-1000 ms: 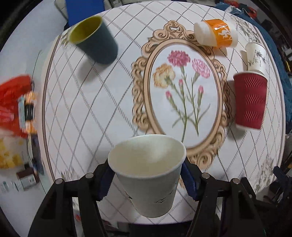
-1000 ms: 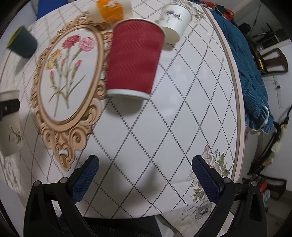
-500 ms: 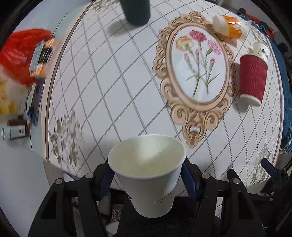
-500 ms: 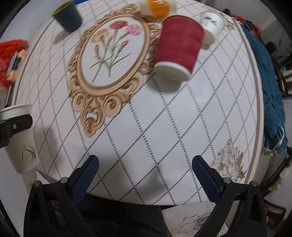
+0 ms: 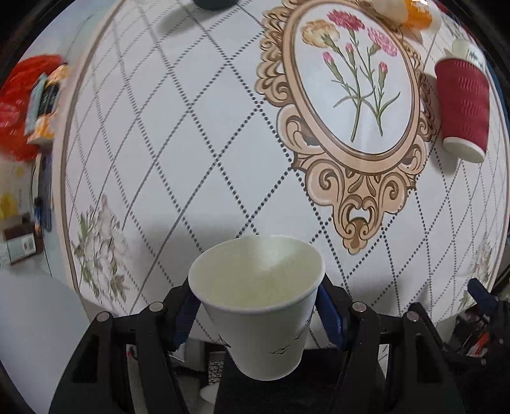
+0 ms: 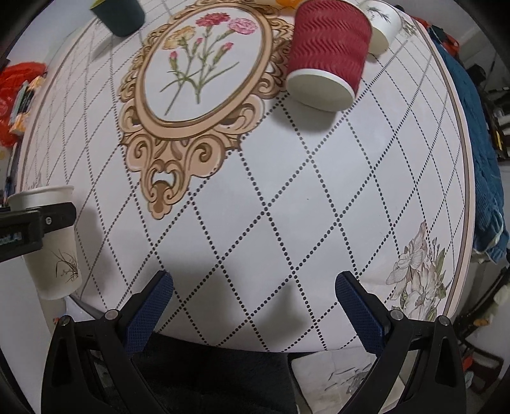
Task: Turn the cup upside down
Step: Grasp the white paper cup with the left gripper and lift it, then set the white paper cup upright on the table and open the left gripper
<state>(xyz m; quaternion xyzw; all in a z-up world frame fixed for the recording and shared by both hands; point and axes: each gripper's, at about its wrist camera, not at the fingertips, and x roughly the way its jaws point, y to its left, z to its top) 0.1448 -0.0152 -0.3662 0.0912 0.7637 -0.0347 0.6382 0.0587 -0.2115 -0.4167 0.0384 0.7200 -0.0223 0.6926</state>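
My left gripper (image 5: 256, 313) is shut on a white paper cup (image 5: 258, 302) with small bird prints, mouth up, held above the table's near edge. The same cup (image 6: 52, 245) shows at the left of the right wrist view, clamped by the left gripper's black finger (image 6: 38, 223). My right gripper (image 6: 253, 304) is open and empty over the near part of the table. A red ribbed cup (image 5: 463, 105) stands mouth down at the right, also in the right wrist view (image 6: 328, 54).
The round table (image 6: 287, 197) has a diamond-pattern cloth with a flower medallion. A dark cup (image 6: 118, 14), an orange-and-white cup (image 5: 404, 12) and a small white cup (image 6: 381, 22) stand at the far side. Red bags (image 5: 19, 105) lie left; blue cloth (image 6: 484, 153) lies right.
The left gripper has drawn back toward the table's near edge with the white cup, still mouth up. The right gripper has pulled back a little; the red cup looks nearer its view's top.
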